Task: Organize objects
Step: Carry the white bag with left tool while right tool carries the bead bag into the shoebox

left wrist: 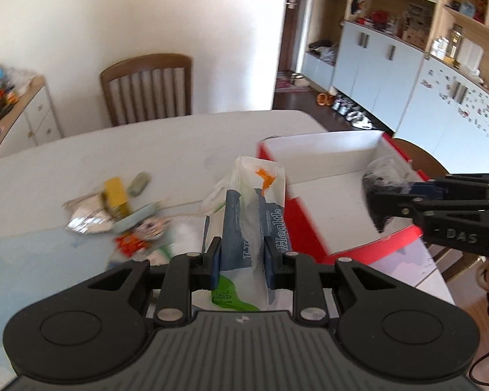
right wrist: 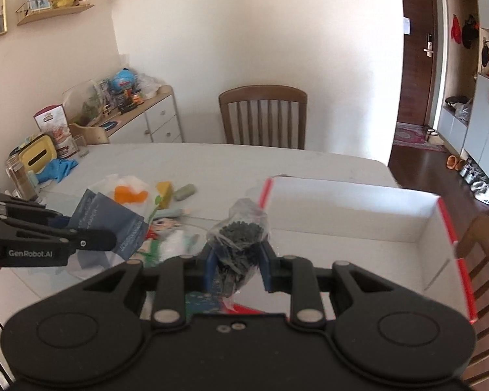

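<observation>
Sorting clutter into the red box (right wrist: pixel 358 228), by the look of it. Leftover pile (left wrist: pixel 120 215) sits mid-counter (left wrist: pixel 179 143), left of the box. Left claw (left wrist: pixel 239 254) clamps a printed plastic bag (left wrist: pixel 251 202), lifted clear beside the box's left wall. Right claw (right wrist: pixel 238 260) pinches a clear bag of dark bits (right wrist: pixel 241 231) over the box's near edge. Box interior looks bare.

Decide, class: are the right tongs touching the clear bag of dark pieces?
Touching. In the right wrist view the right tongs are shut on the clear bag of dark pieces, blue pads pressing both its sides.
</observation>
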A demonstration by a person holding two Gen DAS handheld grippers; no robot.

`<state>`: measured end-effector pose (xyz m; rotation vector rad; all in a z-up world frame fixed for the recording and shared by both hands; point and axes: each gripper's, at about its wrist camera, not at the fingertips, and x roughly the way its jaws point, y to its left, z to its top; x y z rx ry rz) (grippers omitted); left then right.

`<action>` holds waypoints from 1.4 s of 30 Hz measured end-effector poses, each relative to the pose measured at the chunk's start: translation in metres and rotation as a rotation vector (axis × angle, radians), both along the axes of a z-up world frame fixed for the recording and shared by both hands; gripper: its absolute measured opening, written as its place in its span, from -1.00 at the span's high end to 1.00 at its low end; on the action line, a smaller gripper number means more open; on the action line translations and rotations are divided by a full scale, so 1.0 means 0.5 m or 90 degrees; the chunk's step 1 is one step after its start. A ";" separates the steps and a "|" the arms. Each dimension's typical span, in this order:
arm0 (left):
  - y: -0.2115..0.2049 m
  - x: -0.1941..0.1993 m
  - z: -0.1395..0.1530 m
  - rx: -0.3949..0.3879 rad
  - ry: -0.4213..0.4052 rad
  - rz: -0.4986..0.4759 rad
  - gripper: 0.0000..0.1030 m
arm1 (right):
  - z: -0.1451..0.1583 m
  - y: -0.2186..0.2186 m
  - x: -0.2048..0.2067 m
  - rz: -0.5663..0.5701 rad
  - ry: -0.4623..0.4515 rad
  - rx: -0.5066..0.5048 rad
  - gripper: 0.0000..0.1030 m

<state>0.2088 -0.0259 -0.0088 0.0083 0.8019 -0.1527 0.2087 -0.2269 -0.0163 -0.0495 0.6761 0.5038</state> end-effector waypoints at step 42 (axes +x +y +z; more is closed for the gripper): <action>-0.326 0.365 -0.254 0.055 0.253 -0.082 0.52 | -0.221 -0.201 0.210 -0.057 0.194 -0.111 0.50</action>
